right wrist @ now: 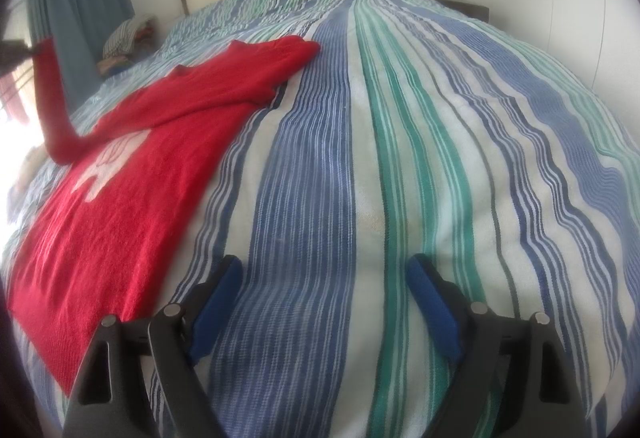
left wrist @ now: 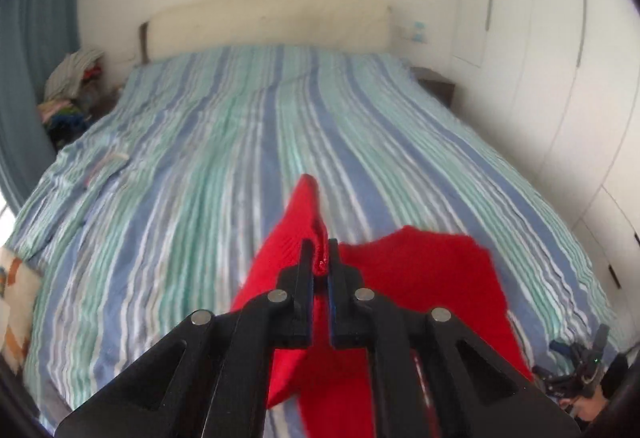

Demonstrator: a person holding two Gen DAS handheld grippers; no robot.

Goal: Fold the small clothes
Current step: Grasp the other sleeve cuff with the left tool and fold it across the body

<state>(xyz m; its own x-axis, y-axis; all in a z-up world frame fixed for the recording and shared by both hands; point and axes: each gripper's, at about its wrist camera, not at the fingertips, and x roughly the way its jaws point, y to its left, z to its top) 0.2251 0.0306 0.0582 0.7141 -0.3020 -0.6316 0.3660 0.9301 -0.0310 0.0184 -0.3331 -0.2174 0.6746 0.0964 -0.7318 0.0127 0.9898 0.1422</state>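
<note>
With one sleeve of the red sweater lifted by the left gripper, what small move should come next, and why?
Probably carry the sleeve across and lay it on the red sweater. The left gripper is shut on the cuff and holds the sleeve up off the striped bedspread, while the sweater's body lies flat. The right gripper is open, holding nothing.

The left wrist view looks down along its fingers, raised above the bed's foot, facing the headboard [left wrist: 268, 25] at 12 o'clock. The right wrist view sits lower, close over the striped bedspread [right wrist: 400, 157], facing likewise. Both share the red sweater [right wrist: 132, 165].
</note>
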